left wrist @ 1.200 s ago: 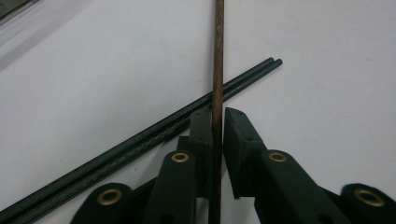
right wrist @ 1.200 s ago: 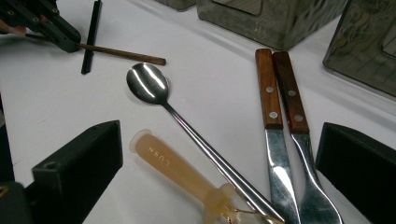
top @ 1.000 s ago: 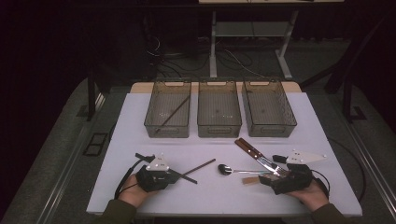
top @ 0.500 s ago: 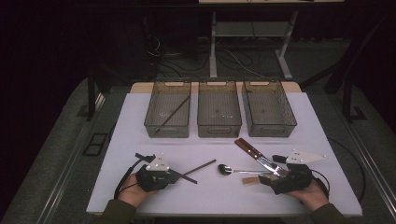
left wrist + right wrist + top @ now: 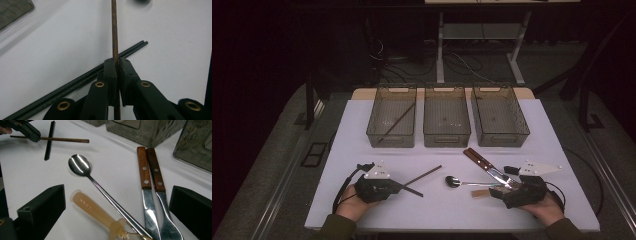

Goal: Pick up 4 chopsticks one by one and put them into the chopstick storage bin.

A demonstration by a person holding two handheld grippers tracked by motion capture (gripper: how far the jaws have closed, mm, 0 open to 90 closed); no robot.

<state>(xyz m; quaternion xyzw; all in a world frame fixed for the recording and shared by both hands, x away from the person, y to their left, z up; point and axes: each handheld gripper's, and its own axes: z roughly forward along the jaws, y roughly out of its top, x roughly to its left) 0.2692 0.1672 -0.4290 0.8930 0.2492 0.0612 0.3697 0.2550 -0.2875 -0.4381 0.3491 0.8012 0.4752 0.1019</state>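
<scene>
Left gripper (image 5: 117,72) jaws clamp the brown chopstick (image 5: 114,30); lift level toward the 11 o'clock bin (image 5: 391,137) (one stick inside already). Right gripper (image 5: 117,220) jaws stand wide, holding nothing, straddling the spoon (image 5: 79,166).

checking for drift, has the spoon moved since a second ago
No. In the high view the spoon lies at the same spot below the middle bin and left of the right gripper as in the earlier pictures.

change: none discernible | brown chopstick (image 5: 114,37) | left claw (image 5: 116,72) seemingly same grip
</scene>
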